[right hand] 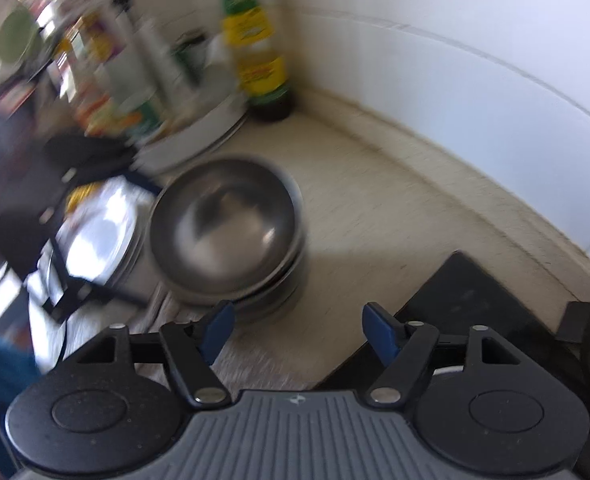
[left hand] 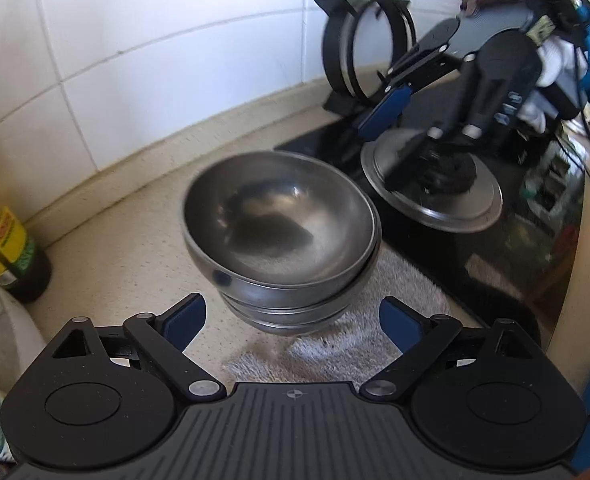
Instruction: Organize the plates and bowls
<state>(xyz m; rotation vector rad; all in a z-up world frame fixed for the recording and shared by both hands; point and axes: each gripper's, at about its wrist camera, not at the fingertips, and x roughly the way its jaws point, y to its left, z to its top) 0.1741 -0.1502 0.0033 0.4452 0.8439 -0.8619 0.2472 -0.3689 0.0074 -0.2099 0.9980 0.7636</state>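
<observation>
At the centre of the left wrist view, a stack of steel bowls (left hand: 281,240) sits nested on the beige surface (left hand: 127,256), its base at the edge of a grey towel (left hand: 375,344). To the right of the stack, a steel plate (left hand: 431,192) lies flat on a glossy black mat (left hand: 475,260). Behind the plate, in the upper right, a black plate rack (left hand: 359,44) stands against the white tiled wall (left hand: 155,40).

Low in that frame, the left hand-held gripper (left hand: 293,322) hangs just short of the bowls, its blue-padded jaws spread apart and empty. Over the plate, the right hand-held gripper (left hand: 395,132) points downward; its own view (right hand: 299,330) shows the jaws apart with nothing between them, the bowls just ahead. A yellow-labelled bottle (left hand: 11,248) stands at the left edge by the wall.
</observation>
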